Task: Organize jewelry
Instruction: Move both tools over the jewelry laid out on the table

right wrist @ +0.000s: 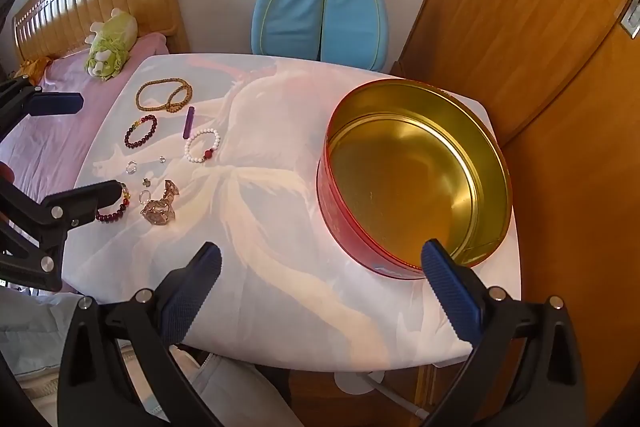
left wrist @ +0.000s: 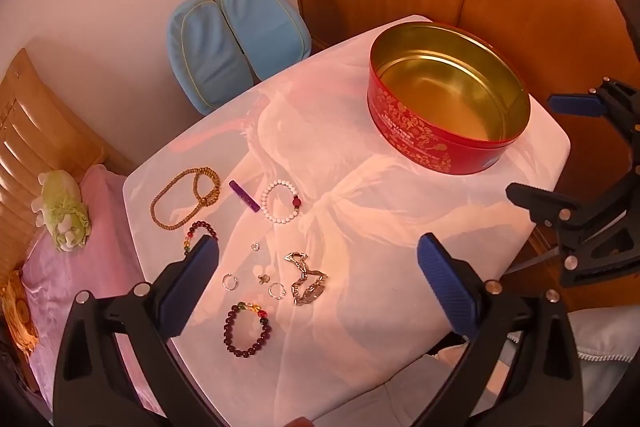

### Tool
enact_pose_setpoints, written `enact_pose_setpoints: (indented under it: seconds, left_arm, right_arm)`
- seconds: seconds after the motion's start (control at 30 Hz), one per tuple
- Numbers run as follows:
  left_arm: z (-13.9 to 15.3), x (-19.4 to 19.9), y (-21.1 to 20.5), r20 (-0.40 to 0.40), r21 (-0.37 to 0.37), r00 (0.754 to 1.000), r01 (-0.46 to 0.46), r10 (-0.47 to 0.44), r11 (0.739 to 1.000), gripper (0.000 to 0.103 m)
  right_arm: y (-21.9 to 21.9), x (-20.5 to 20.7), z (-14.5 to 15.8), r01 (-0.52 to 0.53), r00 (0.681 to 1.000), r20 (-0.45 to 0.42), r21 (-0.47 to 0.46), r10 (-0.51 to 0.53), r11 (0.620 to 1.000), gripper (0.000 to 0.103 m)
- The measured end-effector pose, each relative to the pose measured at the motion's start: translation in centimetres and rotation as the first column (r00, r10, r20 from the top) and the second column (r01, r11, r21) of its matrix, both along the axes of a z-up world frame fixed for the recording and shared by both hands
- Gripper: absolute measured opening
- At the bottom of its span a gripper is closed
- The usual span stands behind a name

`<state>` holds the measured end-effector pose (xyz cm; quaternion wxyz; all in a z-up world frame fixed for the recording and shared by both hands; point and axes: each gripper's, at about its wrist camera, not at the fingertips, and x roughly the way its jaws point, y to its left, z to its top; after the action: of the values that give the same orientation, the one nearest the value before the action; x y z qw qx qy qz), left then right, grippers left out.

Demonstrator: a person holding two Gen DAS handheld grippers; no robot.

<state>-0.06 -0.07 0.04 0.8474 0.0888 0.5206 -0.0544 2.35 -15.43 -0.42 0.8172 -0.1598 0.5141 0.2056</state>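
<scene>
Jewelry sits spread on the table (left wrist: 400,307), all on your left side; red tin (left wrist: 448,99) stands empty, far right. Left gripper (left wrist: 316,267) hangs spread wide, holding nothing, right above the silver chain (left wrist: 306,279) and dark bead bracelet (left wrist: 246,329). Right gripper (right wrist: 320,275), also wide and empty, hovers by the tin. Left hand's nearer; the tin lies to its right.

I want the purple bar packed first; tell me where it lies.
In the left wrist view the purple bar lies on the table's far left, between the wooden bead necklace and the white bracelet, well left of the red tin.
</scene>
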Motion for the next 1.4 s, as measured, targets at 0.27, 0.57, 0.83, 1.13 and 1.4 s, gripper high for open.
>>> enact_pose_setpoints:
  seconds: [0.27, 0.57, 0.83, 1.13, 1.4]
  left_arm:
    - [0.6, -0.1, -0.5, -0.005, 0.013, 1.000, -0.003, 0.003, 1.000, 0.096]
    - [0.2, -0.2, -0.2, -0.006, 0.002, 1.000, -0.006, 0.006, 1.000, 0.096]
    - [0.6, -0.1, 0.0, 0.033, -0.048, 0.997, -0.065, 0.067, 0.997, 0.096]
    - [-0.8, -2.5, 10.8, 0.005, -0.073, 0.889, -0.457, 0.459, 0.886, 0.096]
    - [-7.6, -4.5, 16.4, -0.202, -0.138, 0.856, -0.506, 0.476, 0.851, 0.096]
  right_arm:
    - [-0.2, -0.1, 0.1, -0.004, 1.000, 0.005, 0.006, 0.004, 1.000, 0.101]
    - [-0.4, -0.2, -0.2, -0.017, 1.000, -0.001, 0.016, 0.017, 1.000, 0.101]
    - [-0.8, 1.1, -1.2, -0.065, 0.998, -0.014, 0.035, 0.065, 0.997, 0.101]
    - [1.6, 2.0, -1.7, -0.213, 0.975, -0.023, 0.185, 0.221, 0.959, 0.101]
    - [10.3, 1.3, -5.8, -0.334, 0.921, -0.146, 0.177, 0.360, 0.926, 0.101]
